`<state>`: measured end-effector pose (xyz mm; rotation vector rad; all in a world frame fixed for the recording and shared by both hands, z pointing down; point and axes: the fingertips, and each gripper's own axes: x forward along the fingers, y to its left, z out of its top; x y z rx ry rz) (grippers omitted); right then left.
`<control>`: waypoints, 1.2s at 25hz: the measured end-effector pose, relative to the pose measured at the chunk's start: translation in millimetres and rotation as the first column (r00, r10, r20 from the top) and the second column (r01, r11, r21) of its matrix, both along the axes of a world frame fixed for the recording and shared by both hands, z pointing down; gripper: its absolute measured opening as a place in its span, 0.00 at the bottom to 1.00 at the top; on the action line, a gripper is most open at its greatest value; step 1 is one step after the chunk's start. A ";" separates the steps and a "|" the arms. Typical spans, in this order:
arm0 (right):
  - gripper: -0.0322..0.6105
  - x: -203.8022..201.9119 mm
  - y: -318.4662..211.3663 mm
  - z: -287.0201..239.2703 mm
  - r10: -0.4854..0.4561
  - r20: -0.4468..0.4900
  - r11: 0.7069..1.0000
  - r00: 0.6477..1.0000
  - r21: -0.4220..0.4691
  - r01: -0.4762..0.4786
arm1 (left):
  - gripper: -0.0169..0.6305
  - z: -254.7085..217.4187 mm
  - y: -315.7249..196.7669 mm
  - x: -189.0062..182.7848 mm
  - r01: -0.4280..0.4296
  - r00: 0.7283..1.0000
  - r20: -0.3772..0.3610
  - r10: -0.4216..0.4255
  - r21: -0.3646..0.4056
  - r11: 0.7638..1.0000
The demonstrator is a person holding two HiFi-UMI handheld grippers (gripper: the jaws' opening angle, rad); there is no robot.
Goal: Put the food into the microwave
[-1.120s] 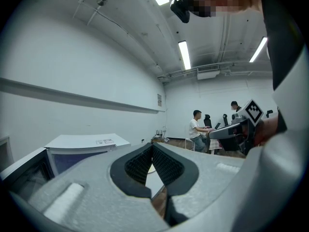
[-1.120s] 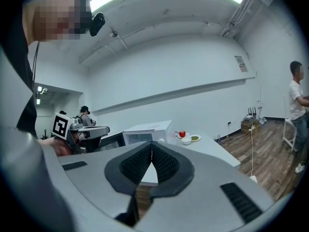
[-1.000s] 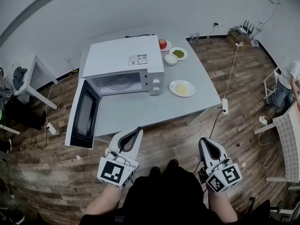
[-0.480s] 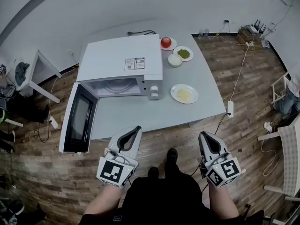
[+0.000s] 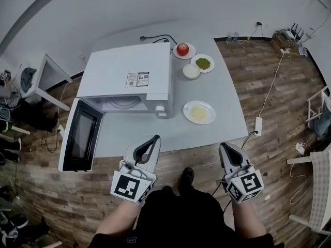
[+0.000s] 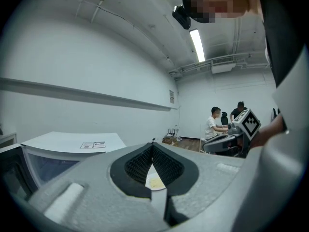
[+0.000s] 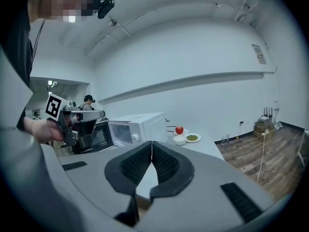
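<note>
The microwave (image 5: 129, 76) stands on the worktop (image 5: 222, 99), its door (image 5: 77, 136) open to the left. The left tongs (image 5: 154, 138) and right tongs (image 5: 223, 146) hover off the near edge, both closed and empty. The food plate (image 5: 199, 112) lies just right of the microwave. Likely hazards: tilting the shallow plate spills food, and the left arm may strike the door.

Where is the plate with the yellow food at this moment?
In the head view the plate lies on the grey table, right of the microwave and nearer the person than the white bowl.
</note>
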<state>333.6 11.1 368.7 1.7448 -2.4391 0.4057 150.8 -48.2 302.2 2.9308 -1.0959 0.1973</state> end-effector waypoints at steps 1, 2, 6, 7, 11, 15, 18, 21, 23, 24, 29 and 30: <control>0.07 3.1 -4.1 3.8 -0.001 -0.012 1.000 1.000 -0.004 0.001 | 0.04 1.9 -2.2 3.4 0.001 1.000 0.002 -0.001 -0.001 1.000; 0.07 5.1 -8.4 8.0 -0.001 -0.024 1.000 1.000 -0.009 0.001 | 0.04 4.6 -4.5 5.9 0.002 1.000 0.005 -0.001 -0.004 1.000; 0.07 4.8 -25.8 29.3 -0.020 -0.108 1.000 0.994 -0.026 0.018 | 0.04 20.0 -12.0 10.1 0.003 1.000 0.021 -0.003 -0.028 1.000; 0.07 3.9 -30.5 35.3 -0.025 -0.136 0.999 0.990 -0.030 0.022 | 0.04 23.7 -14.0 10.3 0.002 1.000 0.022 -0.002 -0.030 1.000; 0.07 -3.9 -46.1 54.9 -0.030 -0.216 0.999 0.976 -0.046 0.020 | 0.04 40.4 -22.2 3.0 0.000 1.000 0.026 0.001 -0.040 0.999; 0.07 -14.7 -54.7 71.8 -0.024 -0.279 0.999 0.960 -0.052 0.009 | 0.04 63.3 -28.8 -8.2 -0.013 1.000 0.022 0.015 -0.072 0.997; 0.07 -22.8 -59.7 83.2 -0.029 -0.320 0.998 0.947 -0.059 0.011 | 0.04 74.1 -34.6 -11.0 -0.032 0.999 0.029 0.034 -0.067 0.997; 0.07 -24.8 -64.9 97.6 -0.049 -0.366 0.997 0.929 -0.075 0.023 | 0.04 81.9 -39.7 -9.1 -0.040 0.998 0.044 0.042 -0.041 0.998; 0.07 -21.9 -68.2 108.7 -0.057 -0.369 0.996 0.928 -0.087 0.027 | 0.04 87.6 -42.2 -5.9 -0.033 0.998 0.043 0.035 -0.038 0.999; 0.07 -20.0 -69.8 114.1 -0.059 -0.367 0.996 0.928 -0.090 0.027 | 0.04 91.1 -43.7 -4.3 -0.027 0.999 0.042 0.029 -0.040 0.999; 0.07 -10.8 -81.0 139.9 -0.088 -0.378 0.994 0.922 -0.100 0.054 | 0.04 115.4 -53.4 5.6 0.001 0.999 0.047 0.002 -0.054 0.999; 0.07 -9.1 -84.0 145.0 -0.094 -0.384 0.993 0.919 -0.100 0.060 | 0.04 120.5 -54.4 8.5 0.005 0.999 0.047 -0.002 -0.060 0.998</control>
